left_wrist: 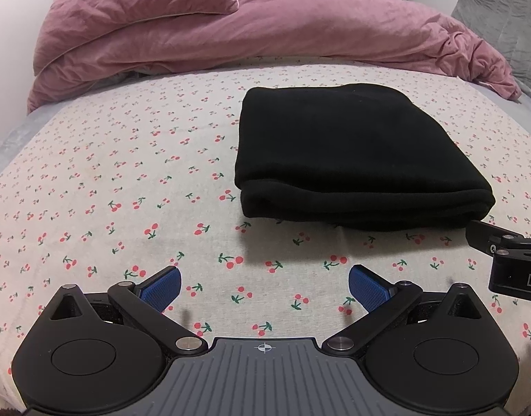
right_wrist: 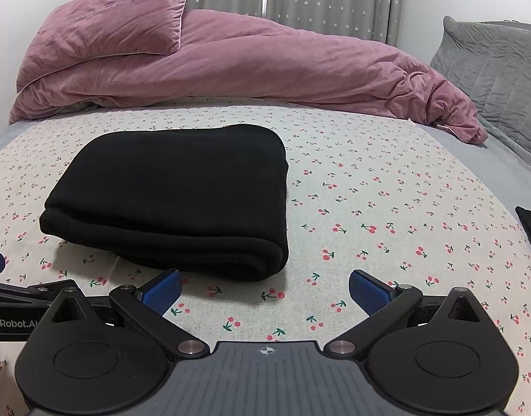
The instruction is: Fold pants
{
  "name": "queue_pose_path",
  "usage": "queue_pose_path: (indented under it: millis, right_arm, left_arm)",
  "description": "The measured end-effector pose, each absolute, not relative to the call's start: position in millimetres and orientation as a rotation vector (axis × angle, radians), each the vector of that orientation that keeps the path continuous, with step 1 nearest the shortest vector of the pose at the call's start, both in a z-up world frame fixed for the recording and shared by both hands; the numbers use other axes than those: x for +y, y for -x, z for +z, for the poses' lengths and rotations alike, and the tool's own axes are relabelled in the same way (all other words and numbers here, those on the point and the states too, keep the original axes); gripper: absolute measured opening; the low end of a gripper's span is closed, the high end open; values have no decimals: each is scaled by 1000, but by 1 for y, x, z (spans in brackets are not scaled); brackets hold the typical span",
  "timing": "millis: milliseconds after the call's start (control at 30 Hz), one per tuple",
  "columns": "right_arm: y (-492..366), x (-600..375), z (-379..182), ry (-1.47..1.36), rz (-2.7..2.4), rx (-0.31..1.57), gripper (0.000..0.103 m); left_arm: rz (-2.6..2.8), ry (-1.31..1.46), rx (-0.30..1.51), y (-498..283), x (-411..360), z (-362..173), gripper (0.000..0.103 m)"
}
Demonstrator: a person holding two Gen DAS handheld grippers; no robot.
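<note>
Left wrist view: black pants (left_wrist: pixel 355 152) lie on the cherry-print sheet (left_wrist: pixel 109 180) as a compact rectangle, thick layered edge nearest, so the folding looks done. Left gripper (left_wrist: pixel 264 286) hovers near that edge, blue pads spread wide, holding nothing. Right gripper (right_wrist: pixel 264 289), likewise spread and empty, sits just off the stack's near right corner. Both seem backed off to leave the stack undisturbed. Pink duvet (left_wrist: pixel 265 34) and pillow (right_wrist: pixel 120 17) lie bunched at the far side.
</note>
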State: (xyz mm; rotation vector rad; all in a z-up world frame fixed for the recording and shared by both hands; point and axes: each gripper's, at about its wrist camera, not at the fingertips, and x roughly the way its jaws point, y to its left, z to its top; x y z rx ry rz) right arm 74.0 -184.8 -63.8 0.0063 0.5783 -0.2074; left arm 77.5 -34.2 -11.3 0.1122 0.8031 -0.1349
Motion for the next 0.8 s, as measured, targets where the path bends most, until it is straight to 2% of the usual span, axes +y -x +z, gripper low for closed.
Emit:
queue_pose_path:
  millis: [800]
  right_arm:
    - [-77, -183, -66, -25, -209, 593, 103]
  left_arm:
    - [-157, -99, 836, -79, -34, -15, 103]
